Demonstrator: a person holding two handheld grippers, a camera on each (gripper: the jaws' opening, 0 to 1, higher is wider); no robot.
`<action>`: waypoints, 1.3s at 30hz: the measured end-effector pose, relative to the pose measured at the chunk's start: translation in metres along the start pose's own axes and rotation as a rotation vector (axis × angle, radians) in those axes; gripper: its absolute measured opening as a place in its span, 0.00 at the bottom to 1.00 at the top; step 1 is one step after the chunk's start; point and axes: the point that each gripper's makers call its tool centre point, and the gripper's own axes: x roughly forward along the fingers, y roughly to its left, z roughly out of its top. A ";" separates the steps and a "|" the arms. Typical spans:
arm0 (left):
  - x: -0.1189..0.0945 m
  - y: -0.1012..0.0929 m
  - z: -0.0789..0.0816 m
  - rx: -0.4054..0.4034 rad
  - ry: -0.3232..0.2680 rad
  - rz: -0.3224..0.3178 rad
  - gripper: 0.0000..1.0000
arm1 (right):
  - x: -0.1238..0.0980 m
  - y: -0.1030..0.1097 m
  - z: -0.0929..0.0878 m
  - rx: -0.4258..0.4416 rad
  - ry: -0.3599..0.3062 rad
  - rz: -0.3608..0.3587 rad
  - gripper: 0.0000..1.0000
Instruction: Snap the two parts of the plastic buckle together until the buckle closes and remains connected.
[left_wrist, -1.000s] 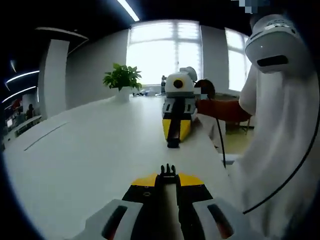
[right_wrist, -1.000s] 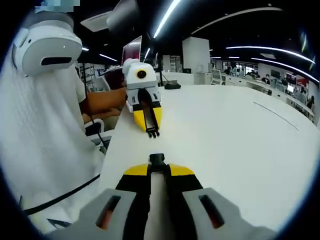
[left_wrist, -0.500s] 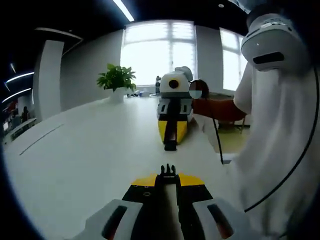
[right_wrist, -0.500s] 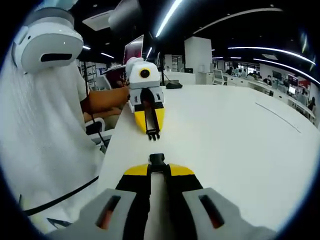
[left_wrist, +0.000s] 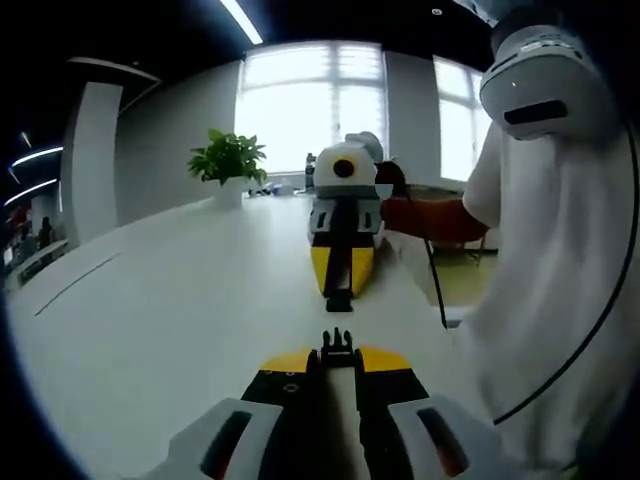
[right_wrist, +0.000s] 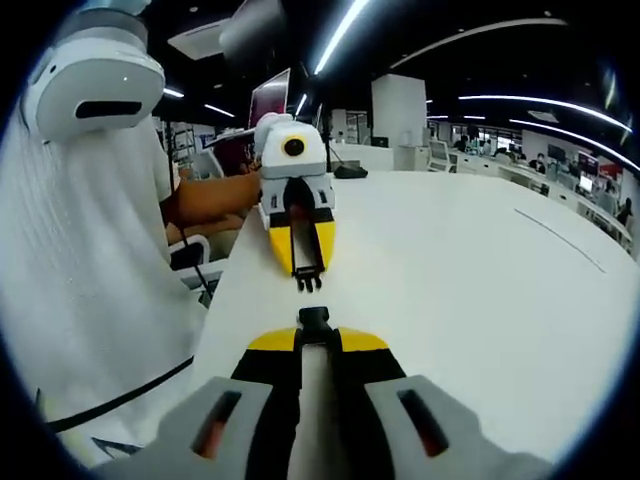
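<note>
In the left gripper view my left gripper (left_wrist: 336, 358) is shut on the black pronged buckle half (left_wrist: 336, 343), whose prongs poke out past the yellow jaw tips. Straight ahead, a short gap away, the right gripper (left_wrist: 339, 290) faces it, holding the black socket half (left_wrist: 339, 300). In the right gripper view my right gripper (right_wrist: 314, 336) is shut on that socket half (right_wrist: 314, 321). Opposite it, the left gripper (right_wrist: 305, 268) holds out the pronged half (right_wrist: 306, 282). The two halves are roughly in line above the white table (right_wrist: 470, 290) and do not touch.
A person in a white shirt (left_wrist: 560, 300), wearing a white headset (right_wrist: 92, 85), stands at the table's edge holding both grippers. A potted plant (left_wrist: 230, 160) sits at the far end of the table before bright windows. Desks and monitors fill the room behind.
The two grippers have drawn closer together, so the gap between the buckle halves has shrunk. Both keep their hold.
</note>
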 end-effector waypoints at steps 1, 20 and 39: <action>0.000 0.000 0.000 -0.001 0.000 0.002 0.14 | 0.000 0.000 0.000 -0.001 -0.001 -0.001 0.13; 0.001 0.001 0.000 -0.011 -0.001 0.021 0.12 | 0.002 0.000 0.000 -0.010 0.001 -0.009 0.13; 0.002 0.001 0.001 0.021 -0.026 0.025 0.11 | 0.012 0.001 0.004 -0.027 -0.007 -0.012 0.12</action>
